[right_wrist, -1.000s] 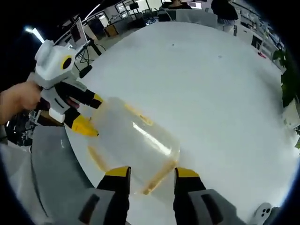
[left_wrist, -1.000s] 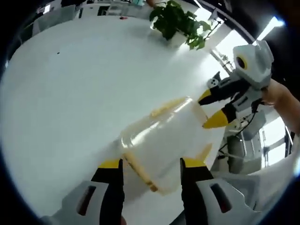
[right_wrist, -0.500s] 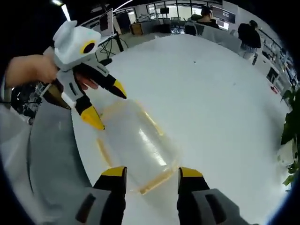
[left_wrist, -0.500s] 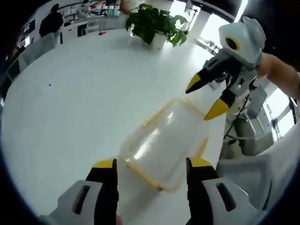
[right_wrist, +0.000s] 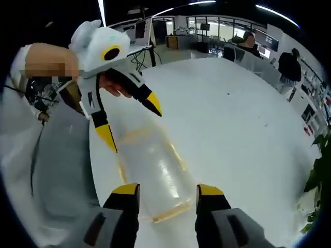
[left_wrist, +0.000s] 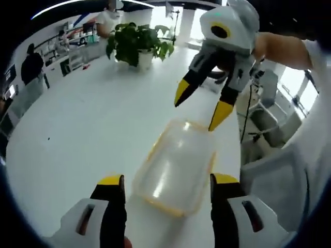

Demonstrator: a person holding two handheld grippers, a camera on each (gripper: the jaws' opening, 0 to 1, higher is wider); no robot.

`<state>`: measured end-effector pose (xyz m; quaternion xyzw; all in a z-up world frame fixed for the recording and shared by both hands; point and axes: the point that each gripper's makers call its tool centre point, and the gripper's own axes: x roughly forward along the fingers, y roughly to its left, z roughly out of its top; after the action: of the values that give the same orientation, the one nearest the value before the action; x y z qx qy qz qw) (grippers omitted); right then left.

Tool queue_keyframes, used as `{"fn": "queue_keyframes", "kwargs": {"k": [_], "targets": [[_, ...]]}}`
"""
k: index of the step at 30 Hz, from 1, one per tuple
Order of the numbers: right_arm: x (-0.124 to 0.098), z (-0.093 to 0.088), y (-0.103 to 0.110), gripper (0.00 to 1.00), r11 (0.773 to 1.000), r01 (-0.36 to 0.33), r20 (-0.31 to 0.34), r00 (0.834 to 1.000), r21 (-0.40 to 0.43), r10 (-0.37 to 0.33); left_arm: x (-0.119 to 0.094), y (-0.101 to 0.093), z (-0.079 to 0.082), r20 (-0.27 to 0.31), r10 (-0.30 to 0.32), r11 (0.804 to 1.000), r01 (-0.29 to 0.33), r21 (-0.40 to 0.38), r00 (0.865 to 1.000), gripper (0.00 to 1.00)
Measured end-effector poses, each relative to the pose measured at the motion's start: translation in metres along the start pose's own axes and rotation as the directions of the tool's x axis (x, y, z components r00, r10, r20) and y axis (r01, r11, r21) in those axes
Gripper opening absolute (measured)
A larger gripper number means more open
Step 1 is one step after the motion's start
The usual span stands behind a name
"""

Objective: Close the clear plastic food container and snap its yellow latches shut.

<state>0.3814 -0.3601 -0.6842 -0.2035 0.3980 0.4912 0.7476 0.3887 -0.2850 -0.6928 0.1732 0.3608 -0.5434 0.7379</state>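
Clear rectangular plastic food container with yellow rim [left_wrist: 176, 168] on white table [left_wrist: 77, 134], between spread left gripper [left_wrist: 164, 188] and spread right gripper [right_wrist: 161, 194], neither touching. Risk: light container slides when one-sided push hits latch.

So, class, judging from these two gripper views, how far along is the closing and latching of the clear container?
Done: the lid looks seated on the clear container, which lies on the white table.
In hand: both grippers are open; the right gripper hovers at one end, the left gripper at the other, touching nothing.
Left: I cannot tell whether any yellow latch is snapped, so pressing them remains.
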Motion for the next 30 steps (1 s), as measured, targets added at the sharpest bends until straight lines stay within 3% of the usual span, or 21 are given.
{"fn": "queue_keyframes", "kwargs": {"k": [5,11,13,15,18,24,30], "targets": [[-0.001,0.007,0.008,0.39,0.995,-0.024,0.02,0.999,-0.098,0.026,-0.003,-0.003,0.012,0.052,-0.021,0.998,0.018,0.059,0.998,0.62],[0.0,0.014,0.012,0.35,0.992,-0.039,0.042,0.998,-0.124,0.045,-0.004,-0.005,0.023,0.087,-0.039,0.992,0.027,0.125,0.995,0.55],[0.002,0.014,0.013,0.35,0.99,-0.041,0.039,0.998,-0.133,0.047,-0.003,-0.011,0.025,0.101,-0.072,0.991,0.059,0.122,0.992,0.53],[0.005,0.014,0.014,0.35,0.989,-0.044,0.034,0.998,-0.145,0.049,-0.003,-0.015,0.025,0.101,-0.094,0.989,0.081,0.125,0.99,0.52],[0.008,0.015,0.016,0.34,0.983,-0.046,0.029,0.998,-0.175,0.052,0.0,-0.017,0.024,0.095,-0.1,0.977,0.08,0.2,0.99,0.45],[0.01,0.02,0.02,0.32,0.967,-0.046,0.057,0.996,-0.252,0.062,0.005,-0.018,0.024,0.101,-0.109,0.974,0.086,0.211,0.989,0.39],[0.013,0.018,0.02,0.31,0.966,-0.055,0.048,0.996,-0.252,0.07,0.011,-0.028,0.025,0.102,-0.148,0.964,0.12,0.238,0.984,0.31]]}}
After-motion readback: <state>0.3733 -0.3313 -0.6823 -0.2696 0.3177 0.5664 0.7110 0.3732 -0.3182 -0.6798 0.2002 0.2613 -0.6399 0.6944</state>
